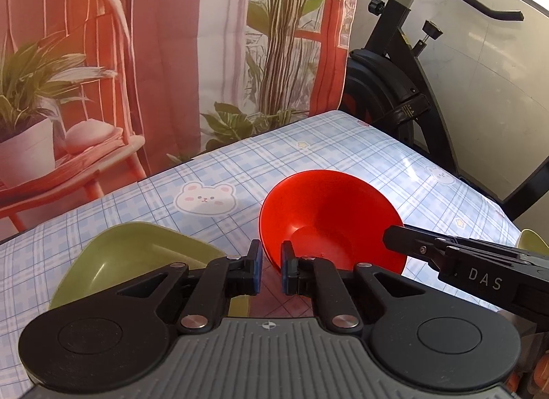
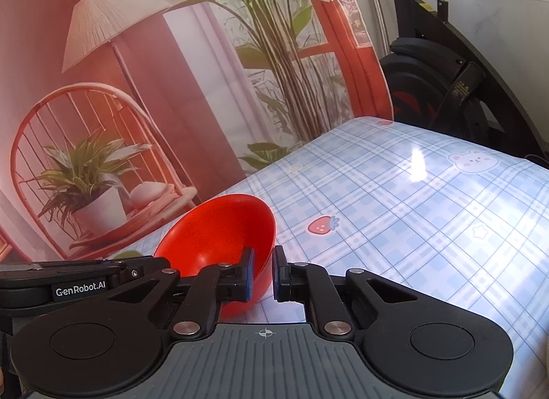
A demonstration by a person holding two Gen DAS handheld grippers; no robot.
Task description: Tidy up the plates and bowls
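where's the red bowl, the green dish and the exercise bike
red bowl (image 1: 329, 213): left wrist view, on its inner wall
green dish (image 1: 137, 254): left wrist view, on its inside, left of the gripper fingers
exercise bike (image 1: 381, 90): left wrist view, on its black wheel housing

Left wrist view: low over the checked tablecloth (image 1: 240, 172), facing forward along the left gripper (image 1: 271, 270), tilted a little down; red bowl (image 1: 329, 220) very near at 12 o'clock, green dish (image 1: 137, 254) at 10 o'clock, exercise bike (image 1: 394, 90) far at 2 o'clock.

Right wrist view: equally low, facing the same printed backdrop (image 2: 137, 90) along the right gripper (image 2: 263, 273); red bowl (image 2: 219, 227) close at 11 o'clock.

Shared: bowl, cloth, backdrop, bike, each other's gripper.
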